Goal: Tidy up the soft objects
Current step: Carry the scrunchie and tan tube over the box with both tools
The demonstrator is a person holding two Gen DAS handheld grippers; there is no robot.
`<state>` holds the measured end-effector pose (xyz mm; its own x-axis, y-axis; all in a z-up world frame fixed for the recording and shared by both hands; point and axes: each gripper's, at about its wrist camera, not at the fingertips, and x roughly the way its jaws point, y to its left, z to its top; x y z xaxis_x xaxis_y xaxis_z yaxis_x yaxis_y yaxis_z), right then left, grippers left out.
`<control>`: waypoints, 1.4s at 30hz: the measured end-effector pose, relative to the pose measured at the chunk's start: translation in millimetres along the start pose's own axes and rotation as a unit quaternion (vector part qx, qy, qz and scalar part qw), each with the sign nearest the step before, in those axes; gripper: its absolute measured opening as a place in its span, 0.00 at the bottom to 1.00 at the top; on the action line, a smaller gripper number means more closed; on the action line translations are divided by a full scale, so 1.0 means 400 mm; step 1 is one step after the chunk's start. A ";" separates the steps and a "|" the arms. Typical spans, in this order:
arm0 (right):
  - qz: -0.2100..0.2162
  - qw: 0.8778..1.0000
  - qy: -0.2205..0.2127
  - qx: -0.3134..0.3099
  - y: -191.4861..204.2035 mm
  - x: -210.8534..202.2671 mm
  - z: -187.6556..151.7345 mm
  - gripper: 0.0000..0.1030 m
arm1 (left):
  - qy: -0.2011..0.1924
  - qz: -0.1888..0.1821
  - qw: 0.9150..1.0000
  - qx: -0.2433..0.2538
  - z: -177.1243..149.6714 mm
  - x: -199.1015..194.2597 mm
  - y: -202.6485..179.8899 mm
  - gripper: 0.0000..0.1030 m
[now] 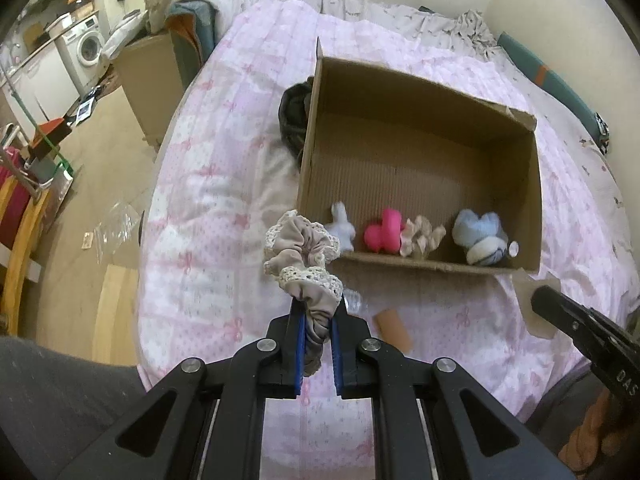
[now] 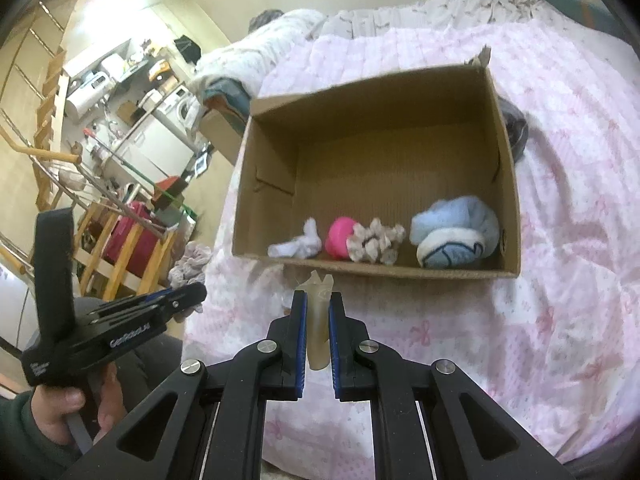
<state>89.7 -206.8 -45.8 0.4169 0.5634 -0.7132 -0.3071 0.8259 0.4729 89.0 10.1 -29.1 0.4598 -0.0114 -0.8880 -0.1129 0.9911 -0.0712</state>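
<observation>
My left gripper [image 1: 318, 304] is shut on a beige lace-trimmed scrunchie [image 1: 304, 256], held above the pink bedspread just left of the box's near corner. My right gripper [image 2: 318, 298] is shut on a pale, cream-coloured soft piece [image 2: 318, 320] in front of the near wall of the open cardboard box [image 2: 372, 268]. Along that wall inside lie a white plush [image 2: 298, 244], a pink toy [image 2: 340, 236], another scrunchie [image 2: 374, 246] and a blue-and-white plush [image 2: 456, 232]. The right wrist view also shows the left gripper [image 2: 192, 294] at the left, in a hand.
A dark bundle [image 1: 294, 116] lies against the box's far left side. A tan piece [image 1: 392, 328] rests on the bedspread [image 1: 208, 208] in front of the box. The bed's edge drops to the floor [image 1: 80, 208] on the left, with a wooden rack, a washing machine and clutter beyond.
</observation>
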 end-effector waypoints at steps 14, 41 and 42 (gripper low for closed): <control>0.002 0.999 -0.046 0.020 -0.026 -0.052 0.091 0.11 | -0.037 -0.026 0.999 0.014 0.128 -0.024 -0.029 0.10; -0.057 0.996 -0.040 0.060 -0.152 0.088 0.155 0.11 | -0.050 -0.027 0.998 0.027 0.167 0.175 -0.067 0.10; -0.059 0.996 -0.037 0.057 -0.150 0.091 0.153 0.11 | -0.049 -0.031 0.998 0.027 0.166 0.175 -0.067 0.10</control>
<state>175.7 -234.4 -68.4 0.5069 0.4585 -0.7299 -0.1538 0.8813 0.4468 182.9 -8.6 -59.1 0.5479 -0.0631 -0.8341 -0.0352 0.9945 -0.0984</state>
